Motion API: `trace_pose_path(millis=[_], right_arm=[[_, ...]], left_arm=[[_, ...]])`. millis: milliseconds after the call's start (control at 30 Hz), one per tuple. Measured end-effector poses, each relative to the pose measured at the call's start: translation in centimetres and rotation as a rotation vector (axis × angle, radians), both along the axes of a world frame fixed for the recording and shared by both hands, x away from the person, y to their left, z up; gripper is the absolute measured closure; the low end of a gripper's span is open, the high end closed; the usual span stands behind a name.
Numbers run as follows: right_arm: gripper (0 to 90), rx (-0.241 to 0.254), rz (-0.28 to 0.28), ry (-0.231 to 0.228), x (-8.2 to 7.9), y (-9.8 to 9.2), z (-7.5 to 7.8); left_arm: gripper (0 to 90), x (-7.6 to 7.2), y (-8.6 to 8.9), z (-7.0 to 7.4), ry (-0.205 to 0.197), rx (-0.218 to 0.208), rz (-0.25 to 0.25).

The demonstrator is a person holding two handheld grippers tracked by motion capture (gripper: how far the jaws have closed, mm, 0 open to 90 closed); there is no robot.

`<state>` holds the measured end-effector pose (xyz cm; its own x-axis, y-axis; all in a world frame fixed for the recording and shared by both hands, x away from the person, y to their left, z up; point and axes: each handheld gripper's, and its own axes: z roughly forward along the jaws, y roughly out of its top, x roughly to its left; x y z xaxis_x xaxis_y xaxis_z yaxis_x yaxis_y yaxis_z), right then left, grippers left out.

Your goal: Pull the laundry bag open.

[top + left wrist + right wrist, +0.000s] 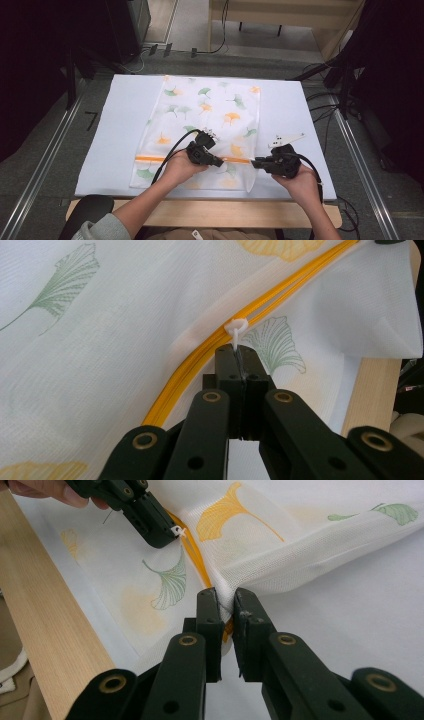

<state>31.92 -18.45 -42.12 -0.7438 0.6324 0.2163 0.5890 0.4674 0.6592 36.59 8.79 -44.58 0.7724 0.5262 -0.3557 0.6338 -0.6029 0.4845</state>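
From the high view, a white mesh bag [205, 125] printed with green and orange leaves lies flat on the white table cover [120, 130], running from the far edge down to the near edge. Its orange zipper [150, 159] crosses the bag close to the near edge. My left gripper [218, 163] sits on the zipper line about midway along it, and my right gripper [255, 163] meets the bag's right side where the zipper ends. I judge the step to be working the zipper: 1 hand on the pull, the other anchoring the cloth.

In the left gripper view, my jaws are pressed fully together on the small white zipper pull [235, 330], whose ring sticks out just past the tips. The zipper [210, 347] curves away on both sides.

In the right gripper view, my jaws stand narrow, pinching a bunched fold of the bag [260, 575] at the zipper's end, with orange showing between them. The left gripper [176, 536] holds the pull farther along, near the table's wooden near edge [45, 605].

Next, I think the left should draw the pull steadily along the zipper while the right keeps the cloth taut, so the mesh does not ruck up or snag.
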Motion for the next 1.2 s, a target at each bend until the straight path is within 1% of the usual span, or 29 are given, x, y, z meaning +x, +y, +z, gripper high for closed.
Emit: trace_pose_path(millis=[33, 100, 133, 267, 300, 367, 633, 767, 967, 1033, 1100, 1200], right_arm=[[84.1, 0.002, 0.004, -0.001, 0.0, -0.1, 0.0], [84.0, 0.001, -0.001, -0.003, 0.1, -0.2, 0.0], [84.0, 0.002, -0.002, -0.001, 0.1, -0.2, 0.0], [83.9, 0.000, -0.003, 0.006, 0.1, -0.3, -0.1], [83.9, 0.000, -0.003, 0.005, 0.1, -0.4, -0.2], [83.9, 0.001, -0.003, 0.006, 0.2, -0.4, -0.1], [83.9, -0.007, 0.004, 0.003, 0.2, -0.2, -0.2], [83.9, 0.000, 0.000, 0.011, 0.2, -0.3, -0.2], [83.9, -0.001, 0.010, 0.009, 0.3, -0.2, -0.3], [83.9, -0.002, 0.012, 0.008, 0.3, -0.2, -0.3], [83.9, -0.001, 0.011, 0.009, 0.4, -0.2, -0.3], [83.9, -0.003, 0.012, 0.010, 0.4, -0.3, -0.3]], left_arm=[[90.0, 0.0, 0.1, 0.1, 0.000, 0.005, 0.001], [90.0, 0.1, 0.5, 0.1, 0.003, 0.001, 0.007], [90.0, 0.1, 0.8, 0.2, 0.010, 0.007, 0.007], [90.0, 0.3, 2.0, 0.1, 0.015, 0.016, 0.031], [90.0, 0.3, 2.3, 0.2, 0.020, 0.014, 0.033], [90.0, 0.2, 2.6, 0.4, 0.017, 0.015, 0.032], [90.0, 0.2, 2.7, 0.3, 0.022, 0.012, 0.037], [90.0, 0.1, 2.8, 0.4, 0.024, 0.006, 0.037], [90.0, 0.1, 2.9, 0.4, 0.026, 0.011, 0.034], [90.0, 0.2, 3.2, 0.4, 0.024, 0.013, 0.038], [90.0, 0.2, 3.5, 0.4, 0.031, 0.010, 0.044], [90.0, 0.2, 4.2, 0.5, 0.029, 0.017, 0.051]])
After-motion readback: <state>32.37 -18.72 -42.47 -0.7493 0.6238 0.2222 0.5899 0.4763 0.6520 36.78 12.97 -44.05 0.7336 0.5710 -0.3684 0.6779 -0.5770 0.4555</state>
